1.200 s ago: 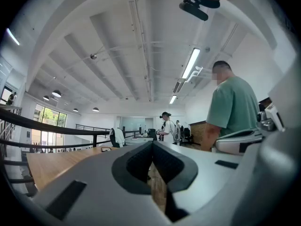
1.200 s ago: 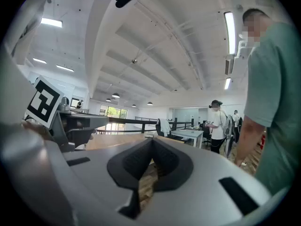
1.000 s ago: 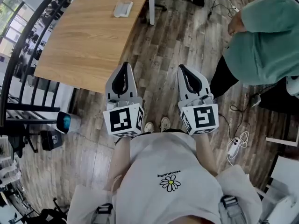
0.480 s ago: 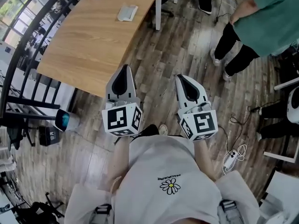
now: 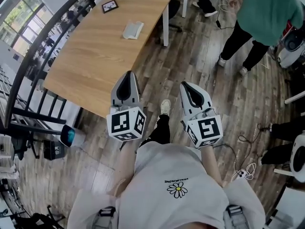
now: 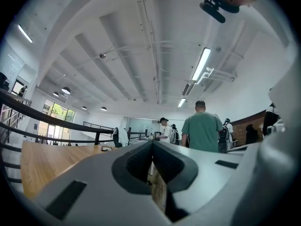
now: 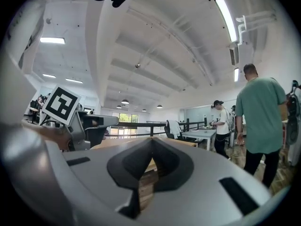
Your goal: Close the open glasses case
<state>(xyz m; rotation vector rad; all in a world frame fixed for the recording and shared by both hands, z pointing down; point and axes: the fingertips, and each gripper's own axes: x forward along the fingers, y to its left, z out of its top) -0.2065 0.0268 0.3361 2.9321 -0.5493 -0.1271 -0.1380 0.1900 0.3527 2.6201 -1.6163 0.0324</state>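
Observation:
The glasses case [image 5: 133, 30] is a small pale grey thing lying on the far part of the wooden table [image 5: 90, 56]; from here I cannot make out its lid. Both grippers are held side by side in front of my chest, far short of the case. The left gripper [image 5: 127, 74] hangs over the table's near corner, and its jaws meet with nothing between them [image 6: 152, 144]. Over the plank floor, the right gripper [image 5: 187, 85] is likewise shut and empty [image 7: 151, 140].
A small black frame [image 5: 110, 5] lies at the table's far end. A black railing [image 5: 28, 75] runs along the table's left side. A person in a green top [image 5: 267, 8] stands at the upper right. A power strip [image 5: 245, 173] lies on the floor at the right.
The view has moved toward the table, so the table and the case sit lower and nearer. The person in green has shifted up and right. Both grippers stay shut.

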